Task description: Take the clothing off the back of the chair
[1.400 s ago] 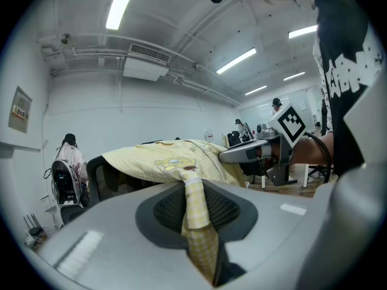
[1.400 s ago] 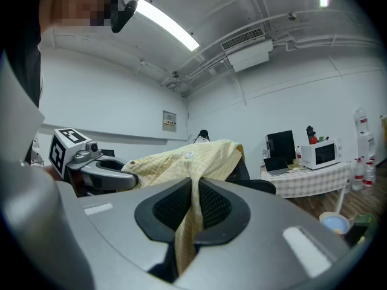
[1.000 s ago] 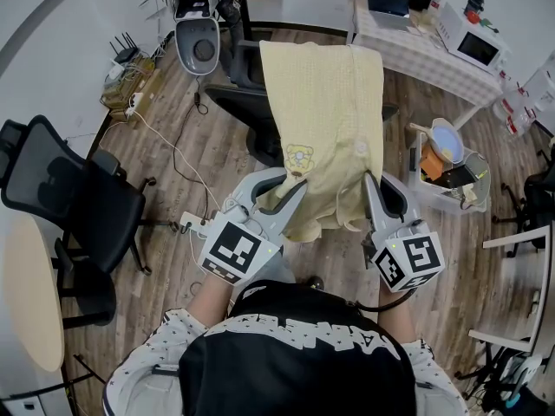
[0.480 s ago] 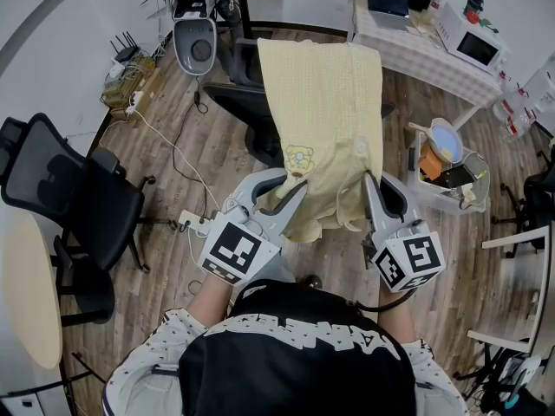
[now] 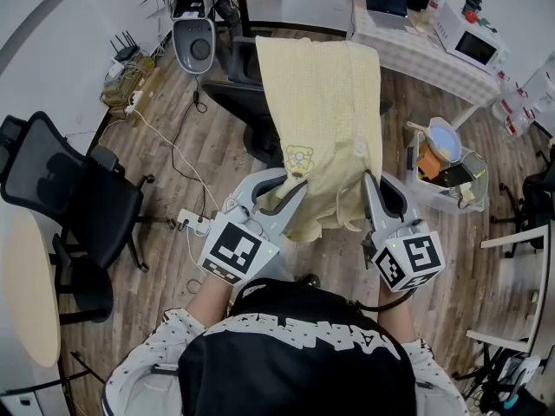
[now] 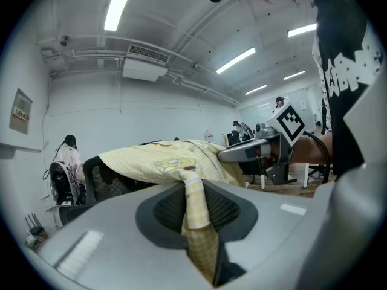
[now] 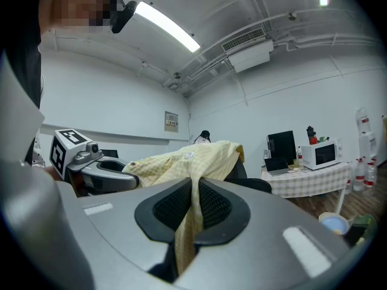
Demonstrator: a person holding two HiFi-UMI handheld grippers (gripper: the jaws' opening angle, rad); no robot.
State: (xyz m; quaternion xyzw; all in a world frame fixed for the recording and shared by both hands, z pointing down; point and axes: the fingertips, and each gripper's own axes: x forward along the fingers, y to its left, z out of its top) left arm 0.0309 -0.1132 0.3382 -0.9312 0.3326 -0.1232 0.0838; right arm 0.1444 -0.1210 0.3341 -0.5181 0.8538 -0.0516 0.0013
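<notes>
- The yellow checked shirt (image 5: 325,94) drapes over the backrest of the black office chair (image 5: 238,102) at 12 o'clock in the head view, with its lower end drawn out toward the person
- The left gripper (image 5: 293,196) has the shirt's lower edge at the 7 o'clock corner, just below a cartoon patch (image 5: 299,157)
- In the left gripper view its fingers (image 6: 166,207) are clamped on a narrow fold of the checked cloth, which runs up from between them to the rest of the shirt
- The right gripper (image 5: 368,185) has the same edge at the 5 o'clock corner; its fingers (image 7: 221,207) are pressed together on a thin pleat of the fabric
- The two grippers sit side by side, near each other, with the hem sagging between them
- A second office chair (image 5: 69,198) stands well apart at 9 o'clock, and a power strip (image 5: 192,222) lies on the wood floor near the left gripper
- At 1 o'clock a worktop (image 5: 416,50) with a checked cover carries a microwave (image 5: 473,46) and a laptop (image 5: 388,3)
- A plastic bin (image 5: 429,196) sits on the floor at 3 o'clock
</notes>
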